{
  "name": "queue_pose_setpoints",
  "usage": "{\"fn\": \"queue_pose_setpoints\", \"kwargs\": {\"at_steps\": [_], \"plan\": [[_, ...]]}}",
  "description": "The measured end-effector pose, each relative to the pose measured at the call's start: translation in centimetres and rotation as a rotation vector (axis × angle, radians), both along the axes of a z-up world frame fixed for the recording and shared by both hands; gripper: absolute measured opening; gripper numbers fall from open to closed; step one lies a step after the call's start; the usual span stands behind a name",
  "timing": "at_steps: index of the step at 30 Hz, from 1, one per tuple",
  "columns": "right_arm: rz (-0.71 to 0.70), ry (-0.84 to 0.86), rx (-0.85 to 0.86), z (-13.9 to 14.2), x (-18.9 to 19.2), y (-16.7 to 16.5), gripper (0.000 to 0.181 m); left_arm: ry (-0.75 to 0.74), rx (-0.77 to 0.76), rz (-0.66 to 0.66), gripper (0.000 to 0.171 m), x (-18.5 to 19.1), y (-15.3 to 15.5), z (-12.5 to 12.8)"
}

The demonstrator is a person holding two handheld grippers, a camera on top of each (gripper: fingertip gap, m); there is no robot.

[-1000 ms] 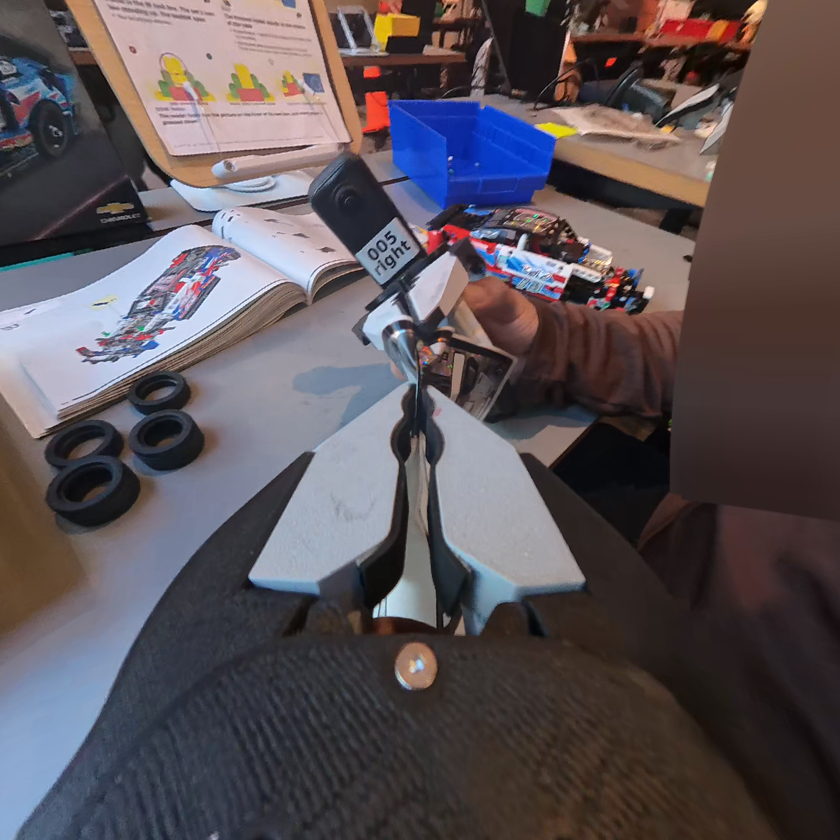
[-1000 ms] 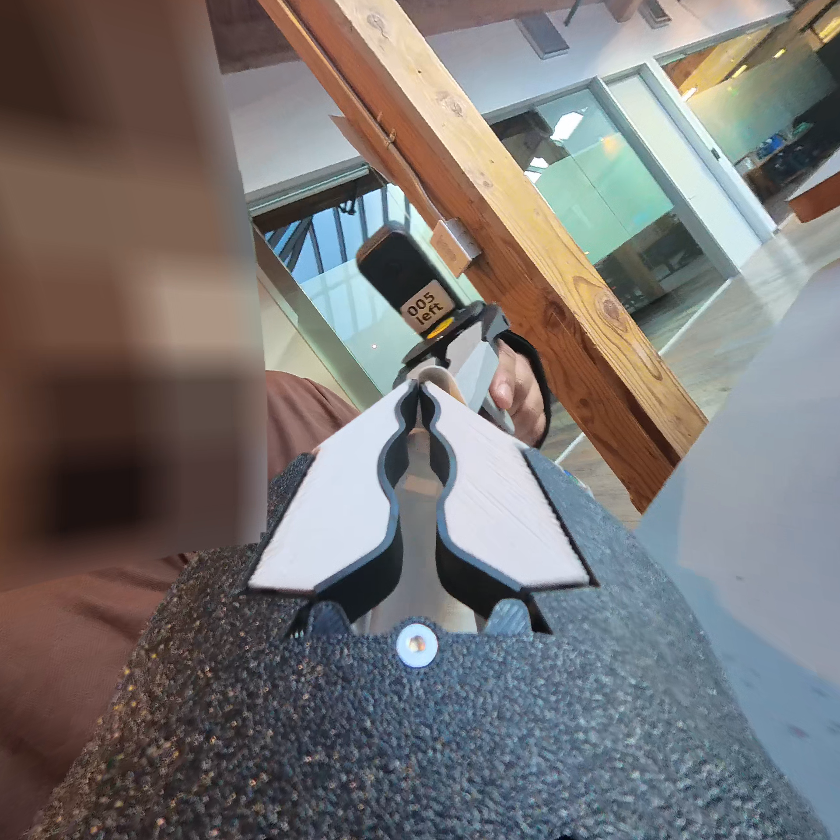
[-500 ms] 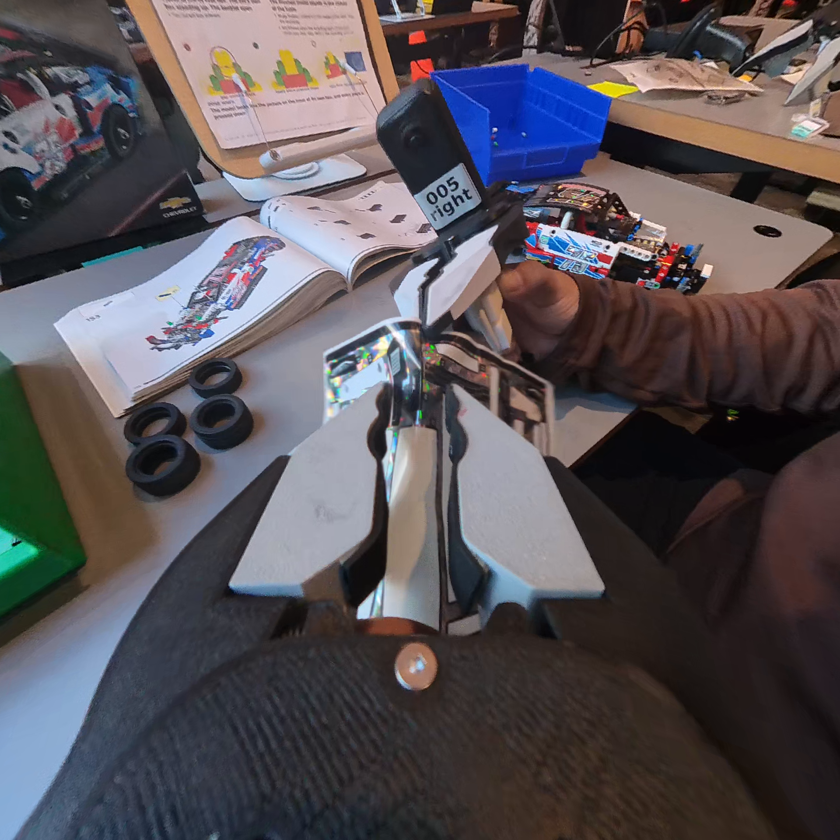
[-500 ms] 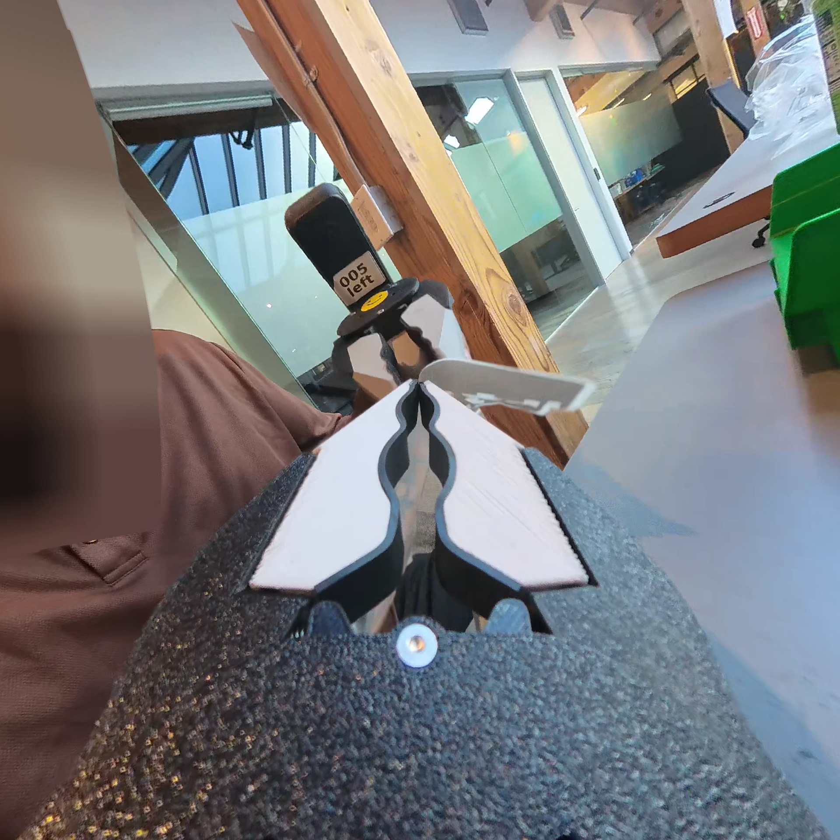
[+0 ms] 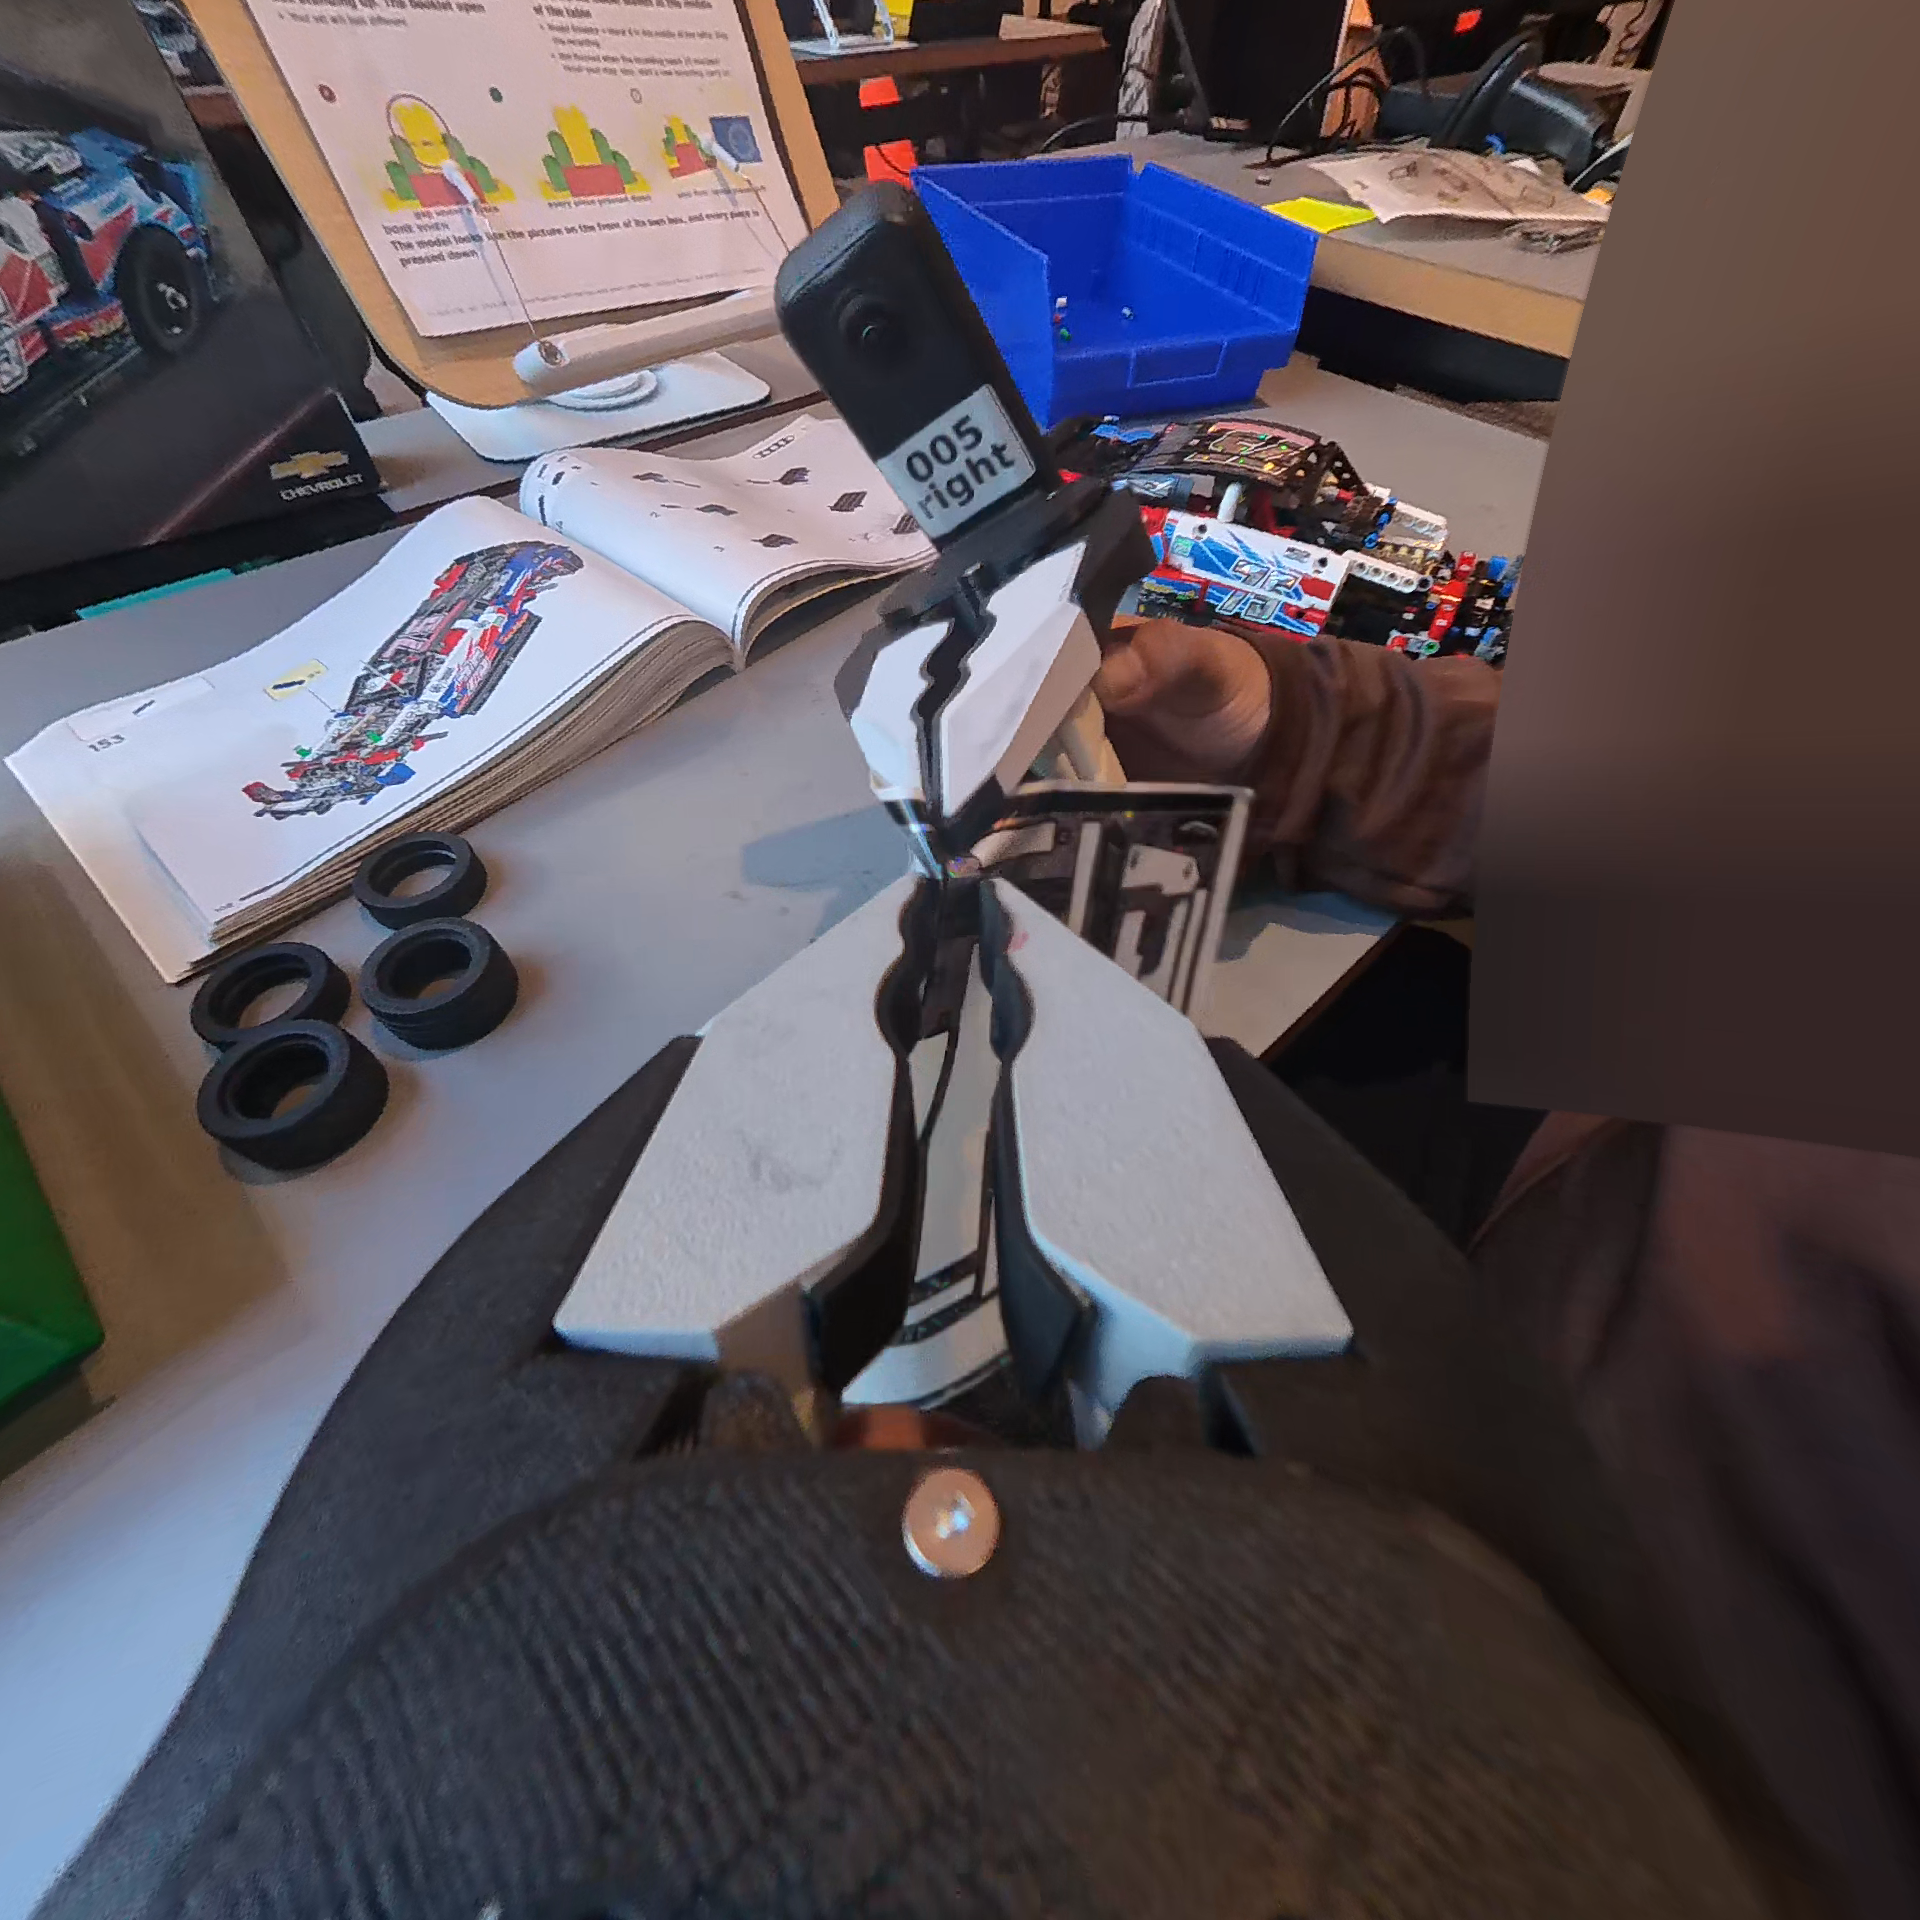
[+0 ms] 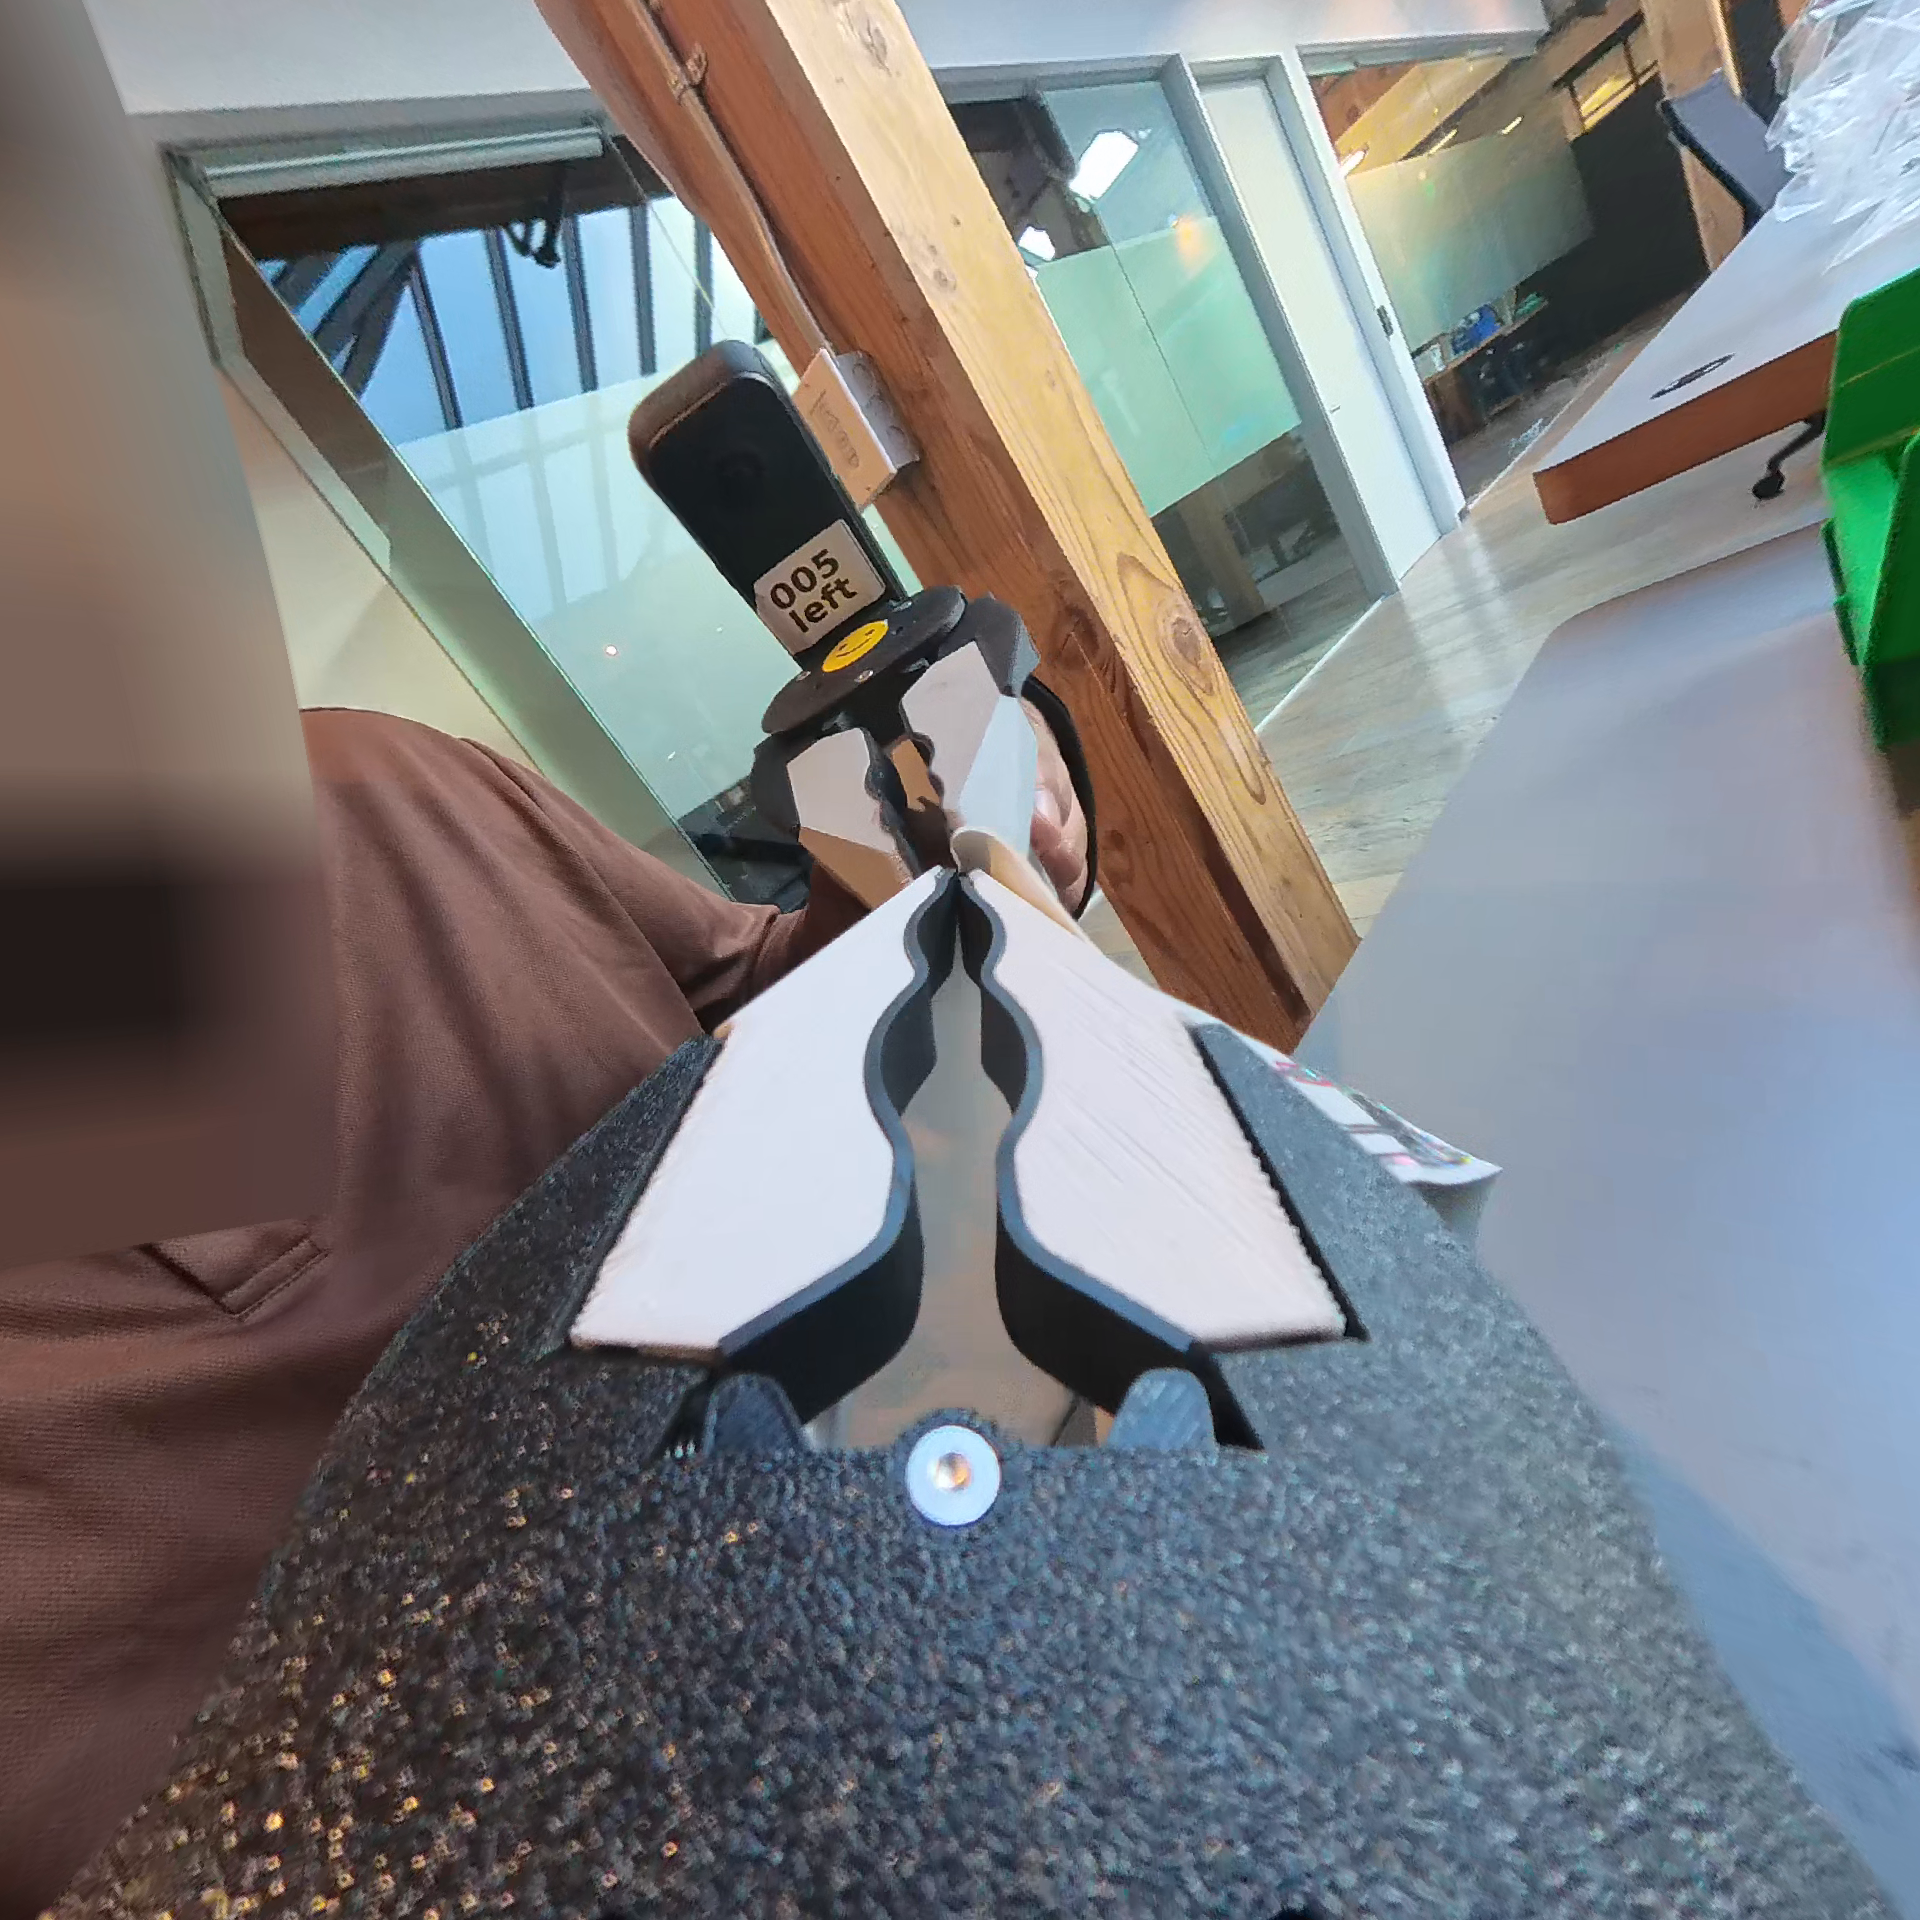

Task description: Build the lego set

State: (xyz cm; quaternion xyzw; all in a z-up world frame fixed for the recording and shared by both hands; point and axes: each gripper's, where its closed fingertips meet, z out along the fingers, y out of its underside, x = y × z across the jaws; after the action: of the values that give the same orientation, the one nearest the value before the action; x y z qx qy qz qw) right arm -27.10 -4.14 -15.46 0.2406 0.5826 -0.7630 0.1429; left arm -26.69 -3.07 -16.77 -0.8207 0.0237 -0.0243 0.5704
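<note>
A shiny sticker sheet (image 5: 1143, 883) with black and white shapes is held in the air over the table's near edge. My left gripper (image 5: 951, 899) is shut on it, and the sheet runs back between its fingers. My right gripper (image 5: 925, 821) points down at the left one, tip to tip, shut on the sheet's top edge. In the right wrist view my right gripper (image 6: 956, 883) is shut, the sheet (image 6: 1382, 1143) sticks out on the right, and the left gripper (image 6: 904, 800) faces it. The part-built lego car (image 5: 1299, 561) stands on the grey table (image 5: 644, 914) behind.
Several black tyres (image 5: 291, 1086) lie left of the grippers, in front of an open instruction booklet (image 5: 436, 665). A blue bin (image 5: 1122, 281), a page on a stand (image 5: 520, 156) and the set's box (image 5: 104, 260) stand behind. A green bin (image 6: 1881, 540) is at the left. A brown sleeve (image 5: 1371, 748) reaches in. Only a small space, under 4 cm, lies between the two pairs of fingers.
The sticker sheet has turned from broad and flat towards the left camera to nearly edge-on. The two grippers have come closer, tip to tip. Both stay shut.
</note>
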Motion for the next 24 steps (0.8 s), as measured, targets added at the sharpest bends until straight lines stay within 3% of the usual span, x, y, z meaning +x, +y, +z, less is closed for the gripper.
{"fn": "queue_pose_setpoints", "kwargs": {"at_steps": [10,24], "plan": [[0.07,-0.029,-0.088,0.9,0.6,-0.4,0.0,-0.046,0.059,-0.04,0.0,0.2,0.1,0.2],[0.017,-0.048,0.008,-0.5,-0.2,-0.4,0.0,0.002,0.03,-0.025,0.0,-0.1,0.0,-0.5]]}}
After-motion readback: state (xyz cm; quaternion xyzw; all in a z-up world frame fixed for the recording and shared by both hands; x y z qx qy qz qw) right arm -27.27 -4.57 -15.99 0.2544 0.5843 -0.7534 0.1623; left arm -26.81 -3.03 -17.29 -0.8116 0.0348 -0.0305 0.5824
